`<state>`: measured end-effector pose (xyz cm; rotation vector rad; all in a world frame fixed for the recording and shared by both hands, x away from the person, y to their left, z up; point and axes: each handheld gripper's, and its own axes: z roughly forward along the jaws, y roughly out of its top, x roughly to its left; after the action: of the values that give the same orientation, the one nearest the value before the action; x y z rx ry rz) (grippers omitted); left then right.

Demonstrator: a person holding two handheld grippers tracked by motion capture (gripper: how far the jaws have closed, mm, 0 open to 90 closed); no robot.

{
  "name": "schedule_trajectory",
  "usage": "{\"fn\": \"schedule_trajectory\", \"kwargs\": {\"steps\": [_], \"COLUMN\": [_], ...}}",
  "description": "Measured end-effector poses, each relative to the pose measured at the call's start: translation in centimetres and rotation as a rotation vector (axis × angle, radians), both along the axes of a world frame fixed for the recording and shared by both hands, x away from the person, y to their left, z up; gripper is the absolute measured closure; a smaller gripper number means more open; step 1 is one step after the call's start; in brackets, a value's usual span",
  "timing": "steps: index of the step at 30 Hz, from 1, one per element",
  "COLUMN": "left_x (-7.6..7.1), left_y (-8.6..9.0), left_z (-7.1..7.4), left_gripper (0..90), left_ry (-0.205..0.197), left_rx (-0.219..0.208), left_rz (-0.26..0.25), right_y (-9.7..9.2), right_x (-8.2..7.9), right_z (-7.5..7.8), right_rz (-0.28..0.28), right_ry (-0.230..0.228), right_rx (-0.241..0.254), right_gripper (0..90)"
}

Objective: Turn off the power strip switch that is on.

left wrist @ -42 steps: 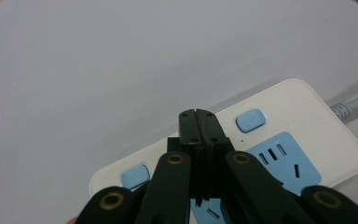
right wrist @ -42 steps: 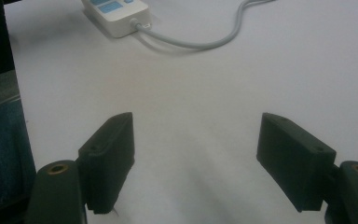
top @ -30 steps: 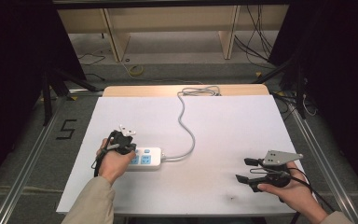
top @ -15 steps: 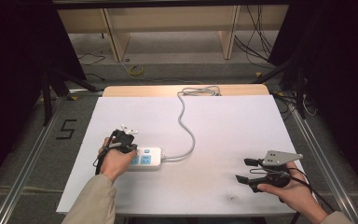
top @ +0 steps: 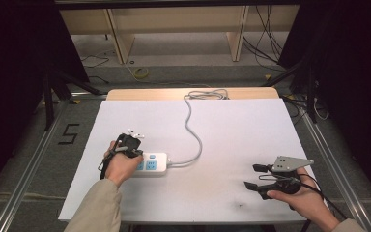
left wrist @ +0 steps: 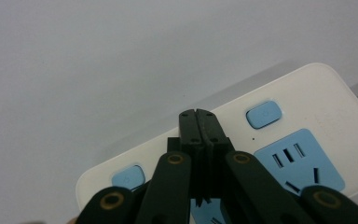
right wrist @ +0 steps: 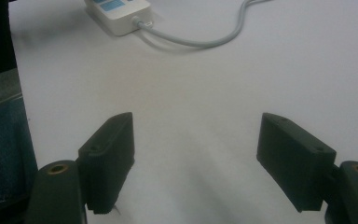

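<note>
A white power strip (top: 153, 163) with blue sockets and blue switches lies on the white table (top: 232, 130), left of centre. Its grey cable (top: 192, 130) snakes to the far edge. My left gripper (top: 131, 153) points down onto the strip's left end, jaws shut with nothing between them. In the left gripper view the closed tips (left wrist: 199, 119) rest over the strip (left wrist: 303, 98) between two blue switches, one of which (left wrist: 263, 114) sits just to their right. My right gripper (top: 252, 177) hovers low at the front right, jaws open and empty. The open right gripper (right wrist: 196, 144) faces the distant strip (right wrist: 116, 11).
The cable coils (top: 207, 94) at the table's wooden far edge (top: 193, 93). Wooden shelving legs (top: 118, 38) and floor cables lie beyond. Metal rails (top: 29, 164) run along both sides of the table. A denim-clad leg (right wrist: 0, 140) is beside the table's front edge.
</note>
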<state>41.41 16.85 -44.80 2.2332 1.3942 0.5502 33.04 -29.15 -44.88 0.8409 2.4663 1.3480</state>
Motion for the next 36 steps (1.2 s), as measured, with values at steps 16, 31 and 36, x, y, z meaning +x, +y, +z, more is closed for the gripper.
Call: {"fn": "schedule_trajectory", "kwargs": {"steps": [16, 31, 36], "left_x": [0.32, 0.57, 0.63], "left_y": [-0.34, -0.48, -0.47], "left_z": [0.07, 0.21, 0.23], "left_gripper": [90.0, 90.0, 90.0], "left_ry": [0.017, 0.041, 0.047], "left_rx": [0.044, 0.049, 0.046], "left_rz": [-0.022, -0.019, -0.014], "right_y": [0.02, 0.01, 0.01], "right_x": [-0.04, -0.07, -0.06], "right_z": [0.00, 0.00, 0.00], "right_rz": [0.002, 0.005, 0.004], "right_ry": [-0.001, -0.003, -0.004], "right_rx": [-0.002, -0.005, -0.004], "right_gripper": [27.8, 27.8, 27.8]}}
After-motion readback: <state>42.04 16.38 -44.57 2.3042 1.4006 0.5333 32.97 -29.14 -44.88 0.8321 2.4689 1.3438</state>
